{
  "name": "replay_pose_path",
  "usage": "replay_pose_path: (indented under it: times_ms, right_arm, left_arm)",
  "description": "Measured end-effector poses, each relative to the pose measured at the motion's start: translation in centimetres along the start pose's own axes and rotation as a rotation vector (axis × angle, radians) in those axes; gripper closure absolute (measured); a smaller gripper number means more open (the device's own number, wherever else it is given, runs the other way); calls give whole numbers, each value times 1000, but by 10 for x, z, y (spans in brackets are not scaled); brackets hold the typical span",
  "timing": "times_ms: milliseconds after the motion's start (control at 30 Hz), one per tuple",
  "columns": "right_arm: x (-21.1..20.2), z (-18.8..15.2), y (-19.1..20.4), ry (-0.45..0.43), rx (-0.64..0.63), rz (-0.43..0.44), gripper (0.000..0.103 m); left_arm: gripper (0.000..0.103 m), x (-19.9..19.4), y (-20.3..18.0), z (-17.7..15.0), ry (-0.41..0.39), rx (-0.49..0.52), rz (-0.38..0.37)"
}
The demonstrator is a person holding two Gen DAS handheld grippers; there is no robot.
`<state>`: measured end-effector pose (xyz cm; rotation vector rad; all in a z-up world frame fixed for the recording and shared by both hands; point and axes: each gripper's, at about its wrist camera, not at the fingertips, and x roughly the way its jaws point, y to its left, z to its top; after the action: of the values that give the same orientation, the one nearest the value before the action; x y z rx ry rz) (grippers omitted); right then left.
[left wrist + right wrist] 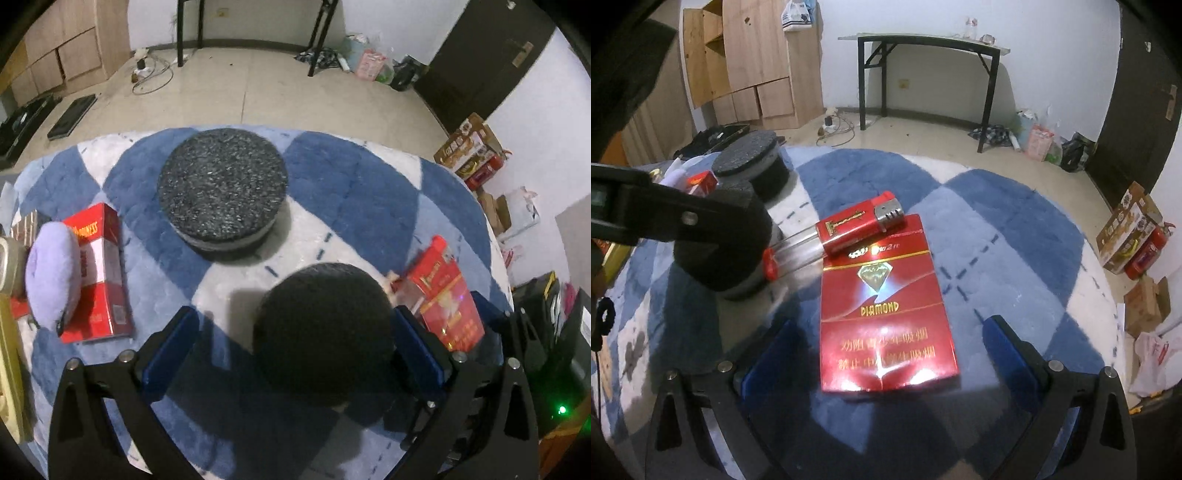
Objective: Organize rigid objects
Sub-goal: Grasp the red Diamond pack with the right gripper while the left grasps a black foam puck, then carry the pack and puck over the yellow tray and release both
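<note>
Right gripper (pixel 886 354) jaws wide, straddling the near end of a red cigarette pack (pixel 884 314) lying flat, long axis pointing straight ahead. Lighter (pixel 860 225) rests across the pack's far end. Left gripper (pixel 295 343) open around a dark round puck (pixel 321 365); larger speckled disc (pixel 221 188) beyond.

The rug (pixel 351 177) is a blue, pale-blue and white diamond check with dashed dark-blue stitching. At twelve o'clock the disc (pixel 221 188) is black speckled with grey. The puck (pixel 323 343) is plain black. At nine, the plush (pixel 53 273) is lilac, the box (pixel 101 273) red and white. The pack (pixel 886 306) is red with gold lettering; the lighter (pixel 860 223) red and silver.
</note>
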<state>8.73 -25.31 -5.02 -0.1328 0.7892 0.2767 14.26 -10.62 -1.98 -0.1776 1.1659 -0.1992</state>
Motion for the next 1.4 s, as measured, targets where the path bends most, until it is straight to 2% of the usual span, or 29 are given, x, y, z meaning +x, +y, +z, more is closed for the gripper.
replay_pose_path:
  times_ms: [33,67,100,167,200,300,367,600,767,933,1033,1200,1400]
  right_arm:
    - [1,1,-1,-3,-1,-7,8]
    - [2,2,-2,-8,2,-13,18]
    - [1,3,-3,-14,6,-19,23]
    - [6,2,-1,-19,18,-11,38]
    - [6,2,-3,-23,27,-7,39]
    - [0,-3,-1,-24,53,2,42]
    - [-8,-6,-3,-9,79,4,44]
    - [-60,5,3,31,93,-108,46]
    - [-86,4,3,61,132,-139,46]
    - [-107,11,12,42,128,-135,46]
    - [-127,22,33,-1,99,-116,46]
    - [-148,59,104,-89,11,-30,46]
    - [-143,87,187,-129,-57,93,46]
  left_arm:
    - [13,1,3,-1,1,-14,-22]
    - [22,1,5,-2,10,-30,-59]
    - [31,1,7,-4,20,-48,-107]
    - [31,-1,8,-8,12,-53,-105]
    - [32,-4,7,-9,11,-48,-100]
    - [32,-18,6,-13,-12,-38,-81]
    - [32,-34,10,-16,-24,-27,-98]
    - [31,-91,38,-25,-83,-12,-74]
    - [31,-109,57,-26,-112,-32,-53]
    - [31,-137,73,-28,-162,-15,-20]
    - [31,-161,95,-23,-207,-2,16]
    - [31,-204,150,-14,-294,-30,87]
    - [31,-236,233,-13,-359,-155,153]
